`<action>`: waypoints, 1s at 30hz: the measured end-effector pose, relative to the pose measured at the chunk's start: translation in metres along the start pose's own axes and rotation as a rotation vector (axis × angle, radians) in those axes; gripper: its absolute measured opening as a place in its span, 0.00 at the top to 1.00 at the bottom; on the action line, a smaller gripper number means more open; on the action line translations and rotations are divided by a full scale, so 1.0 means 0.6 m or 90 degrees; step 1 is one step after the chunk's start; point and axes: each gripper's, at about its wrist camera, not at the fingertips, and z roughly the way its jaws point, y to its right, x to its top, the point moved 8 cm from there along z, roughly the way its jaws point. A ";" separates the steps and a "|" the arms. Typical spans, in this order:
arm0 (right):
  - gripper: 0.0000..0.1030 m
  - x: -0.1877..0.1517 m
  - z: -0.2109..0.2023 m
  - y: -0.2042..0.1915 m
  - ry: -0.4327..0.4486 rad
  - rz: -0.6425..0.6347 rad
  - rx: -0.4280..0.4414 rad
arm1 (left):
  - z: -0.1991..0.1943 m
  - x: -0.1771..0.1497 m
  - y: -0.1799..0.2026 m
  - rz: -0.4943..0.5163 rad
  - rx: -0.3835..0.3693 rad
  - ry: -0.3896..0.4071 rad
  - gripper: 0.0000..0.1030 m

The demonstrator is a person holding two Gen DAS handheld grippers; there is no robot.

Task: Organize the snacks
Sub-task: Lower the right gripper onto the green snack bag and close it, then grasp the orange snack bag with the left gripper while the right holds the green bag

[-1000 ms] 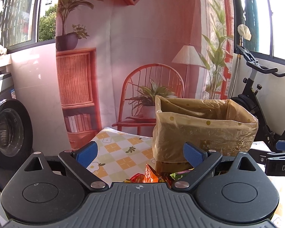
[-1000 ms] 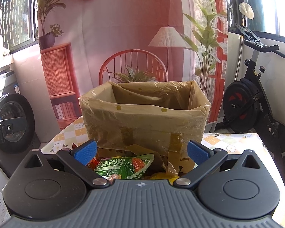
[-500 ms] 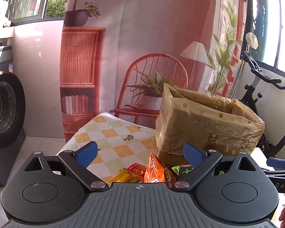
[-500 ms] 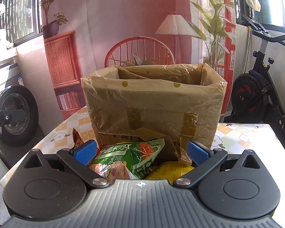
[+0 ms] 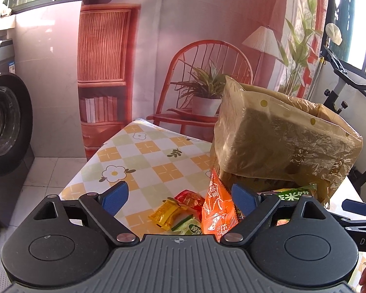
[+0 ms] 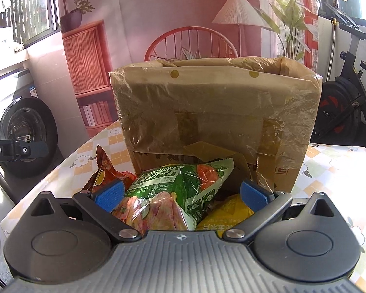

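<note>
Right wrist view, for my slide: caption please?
Open right tool over a green snack bag and a yellow packet, before a plastic-lined cardboard box.

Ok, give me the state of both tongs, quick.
Left tongs: open, just been closing slightly, holding nothing; orange packet between them.
Right tongs: open, green bag between them, not gripped.

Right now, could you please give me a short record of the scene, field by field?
surface: table with a checked flower cloth
container: box, open-topped, lined with plastic film, standing on the table
snacks: pile on the table in front of the box
near left gripper: orange packet standing on edge by one pad, yellow packet, red packet
near right gripper: green bag on top, yellow bag beneath
left jaws: open, just been closing a little, gripping nothing
right jaws: open, over the green bag
</note>
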 end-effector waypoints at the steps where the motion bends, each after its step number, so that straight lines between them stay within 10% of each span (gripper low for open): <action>1: 0.01 -0.003 0.008 0.000 -0.005 0.005 0.002 | 0.002 -0.003 0.000 0.005 -0.003 -0.003 0.11; 18: 0.04 -0.044 0.106 0.011 -0.098 0.114 0.061 | 0.053 -0.032 0.032 0.039 -0.059 -0.051 0.22; 30: 0.41 -0.033 0.065 -0.010 -0.071 0.066 0.094 | 0.042 -0.045 0.034 0.028 -0.075 -0.064 0.28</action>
